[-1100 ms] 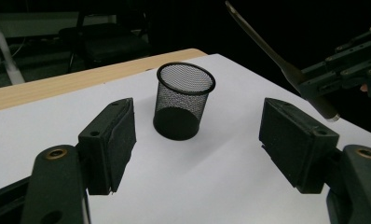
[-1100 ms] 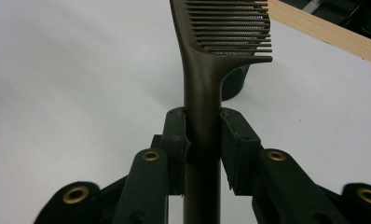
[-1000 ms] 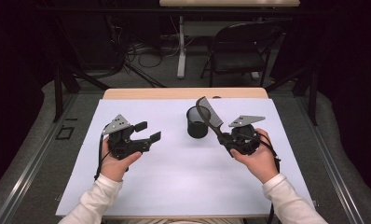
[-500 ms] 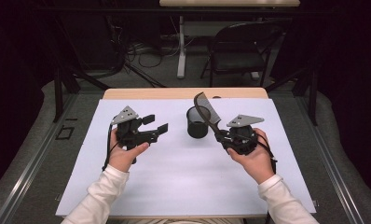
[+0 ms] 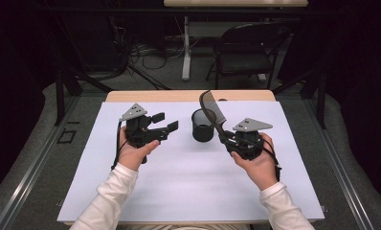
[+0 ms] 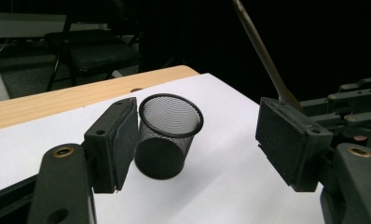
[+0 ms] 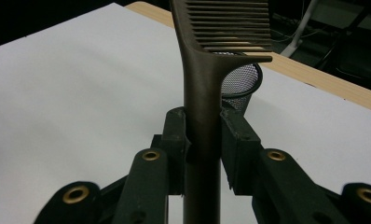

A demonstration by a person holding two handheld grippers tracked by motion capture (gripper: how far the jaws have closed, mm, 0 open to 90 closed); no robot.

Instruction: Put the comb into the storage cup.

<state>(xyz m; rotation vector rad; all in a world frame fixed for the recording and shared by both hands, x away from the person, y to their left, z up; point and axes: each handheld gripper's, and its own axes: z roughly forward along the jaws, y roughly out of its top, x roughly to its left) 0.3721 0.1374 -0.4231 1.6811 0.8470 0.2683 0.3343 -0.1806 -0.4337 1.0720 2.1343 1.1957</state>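
High view: left gripper (image 5: 165,122), jaws wide and empty, has moved nearer the mesh cup (image 5: 202,126); right gripper (image 5: 225,138) clamps the comb (image 5: 208,106) just beside the cup.

Beyond my tabletop (image 5: 131,96) the room is dark: a folding chair (image 5: 250,51) stands on grey floor (image 5: 174,81), cables (image 5: 140,50) tangle nearby, and another table (image 5: 236,3) sits farther back.

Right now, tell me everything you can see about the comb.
The comb is dark brown, plastic by its look, with a long plain handle and a row of fine teeth at the top end. The right gripper clamps its handle between both pads, holding it raised and slanted above the table, near the mesh cup without touching it.
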